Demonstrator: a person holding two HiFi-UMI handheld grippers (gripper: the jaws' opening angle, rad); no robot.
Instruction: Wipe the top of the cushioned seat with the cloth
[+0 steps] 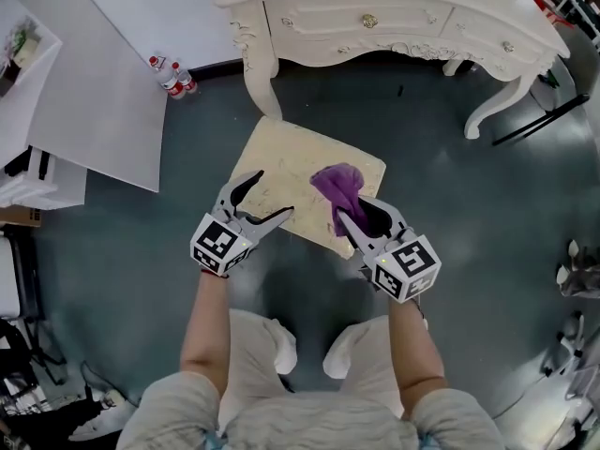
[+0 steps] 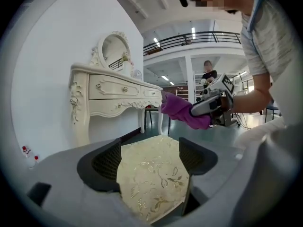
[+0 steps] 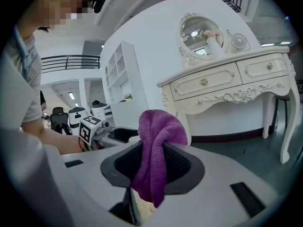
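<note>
A dark grey, glossy floor [image 1: 469, 214] carries everything. Near the middle stands a square cream cushioned seat [image 1: 281, 172] covered in gold floral fabric. Just beyond it, on the far side, an ornate cream dressing table [image 1: 394, 17] stands on carved curved legs. At the far left, two small clear bottles [image 1: 173, 78] with red caps stand together.

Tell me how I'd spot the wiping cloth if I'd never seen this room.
Find the ornate cream dressing table; in front of it stands a square cushioned seat with a pale gold floral top. Above the seat's right side, the cloth is pinched in the right gripper, the only purple, fluffy thing there.
</note>
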